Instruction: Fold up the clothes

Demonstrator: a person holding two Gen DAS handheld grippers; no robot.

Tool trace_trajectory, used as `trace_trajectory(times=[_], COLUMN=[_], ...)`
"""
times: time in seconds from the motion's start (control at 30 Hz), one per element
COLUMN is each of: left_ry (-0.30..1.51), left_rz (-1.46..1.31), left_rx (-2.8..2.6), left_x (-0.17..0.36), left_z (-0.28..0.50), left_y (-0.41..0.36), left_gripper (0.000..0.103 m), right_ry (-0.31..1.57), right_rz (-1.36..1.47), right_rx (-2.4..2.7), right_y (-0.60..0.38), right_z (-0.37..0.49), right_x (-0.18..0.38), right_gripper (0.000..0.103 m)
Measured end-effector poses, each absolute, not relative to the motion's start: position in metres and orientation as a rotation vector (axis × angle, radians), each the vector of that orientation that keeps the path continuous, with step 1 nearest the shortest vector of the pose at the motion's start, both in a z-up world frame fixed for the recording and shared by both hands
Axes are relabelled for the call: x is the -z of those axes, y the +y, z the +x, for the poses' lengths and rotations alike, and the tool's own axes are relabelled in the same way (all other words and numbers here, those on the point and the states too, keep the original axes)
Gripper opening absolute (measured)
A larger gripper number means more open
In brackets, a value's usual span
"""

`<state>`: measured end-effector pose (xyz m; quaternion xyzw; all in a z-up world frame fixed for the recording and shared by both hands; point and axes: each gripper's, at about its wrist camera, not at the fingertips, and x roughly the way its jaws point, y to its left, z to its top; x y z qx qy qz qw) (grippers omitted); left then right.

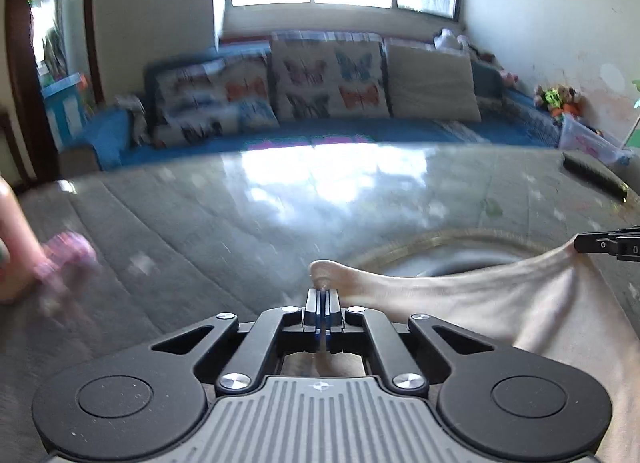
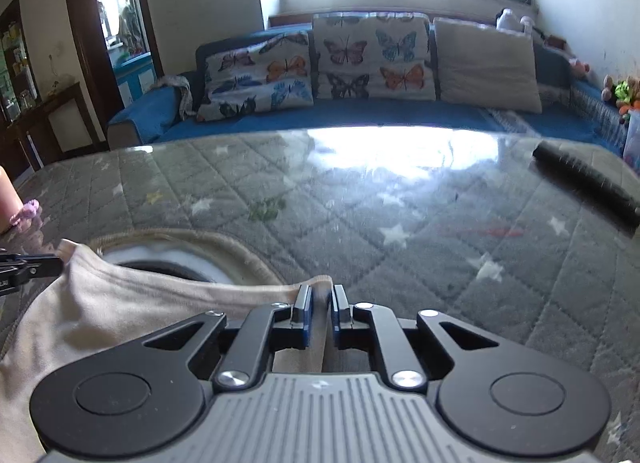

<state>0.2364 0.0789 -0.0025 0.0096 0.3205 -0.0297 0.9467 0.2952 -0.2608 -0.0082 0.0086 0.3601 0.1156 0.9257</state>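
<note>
1. My left gripper [image 1: 322, 295] is clamped on one corner of the pale garment [image 1: 500, 303], with only a small nub of cloth poking past the jaws; a bite that thin could slip out if I pull hard.
2. My right gripper [image 2: 320, 295] is pinched on the opposite corner, a strip of cloth running between its jaws. The garment hangs stretched between the two, low over the quilted worktop [image 2: 440, 231].
3. If I spread my hands further, the taut top edge may tear free from the weaker grip (I judge the left), dropping that side in a heap.
4. The slack body sags towards me and out of view, so it could bunch or fold unevenly when laid down.
5. A dark stick-like object [image 2: 584, 183] lies well apart at the far right; a wide swing could drag cloth over it.
</note>
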Motion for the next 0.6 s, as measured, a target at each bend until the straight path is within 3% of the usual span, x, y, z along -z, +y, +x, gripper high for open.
trace_trajectory(times=[0.1,0.4,0.6], left_ry=[0.577,0.728,0.758], left_rz=[0.075,0.026,0.000], left_rx=[0.026,0.024,0.119], left_x=[-0.017,-0.002,-0.005], left_z=[0.226,0.243,0.193], left_y=[0.078,0.105,0.114], left_gripper=[0.002,0.007,0.007], right_ry=[0.703,0.730,0.752], right_rz=[0.009,-0.016,-0.036], right_rx=[-0.230,-0.250,-0.311], right_y=[-0.258,-0.247,-0.240], right_z=[0.296,0.299,0.296], right_x=[0.003,0.006,0.007], right_gripper=[0.006,0.010,0.017])
